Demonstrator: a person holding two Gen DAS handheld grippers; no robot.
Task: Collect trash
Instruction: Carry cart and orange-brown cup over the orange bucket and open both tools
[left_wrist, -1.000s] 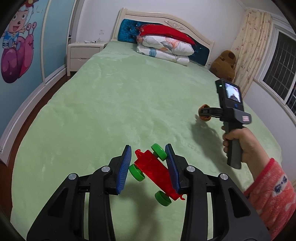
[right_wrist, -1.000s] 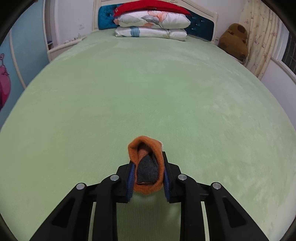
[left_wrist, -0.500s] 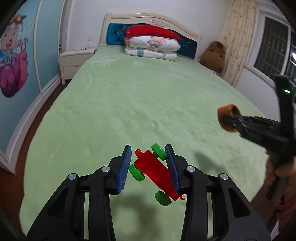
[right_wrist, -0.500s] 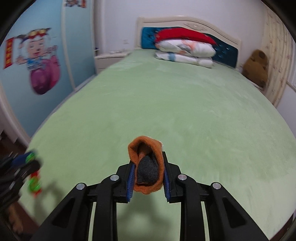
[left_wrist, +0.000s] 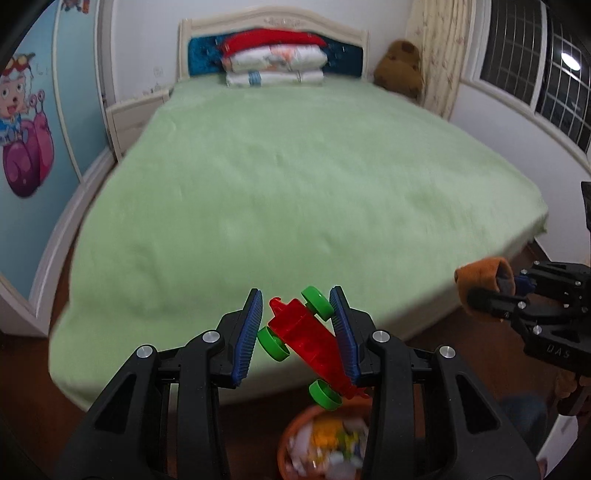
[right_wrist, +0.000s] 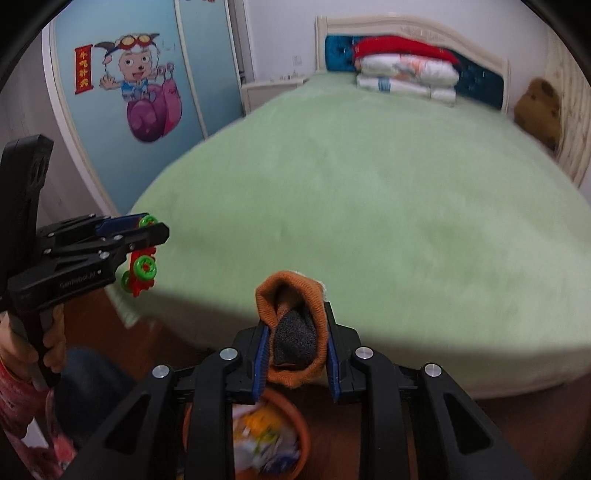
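Red toy car (left_wrist: 309, 341) diagonal, nose up-left.

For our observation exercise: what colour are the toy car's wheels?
Green, on the red plastic toy car, clearest in the left wrist view.

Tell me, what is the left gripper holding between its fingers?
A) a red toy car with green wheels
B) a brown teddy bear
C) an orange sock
A: the left gripper is shut on the red toy car, whose green wheels stick out.
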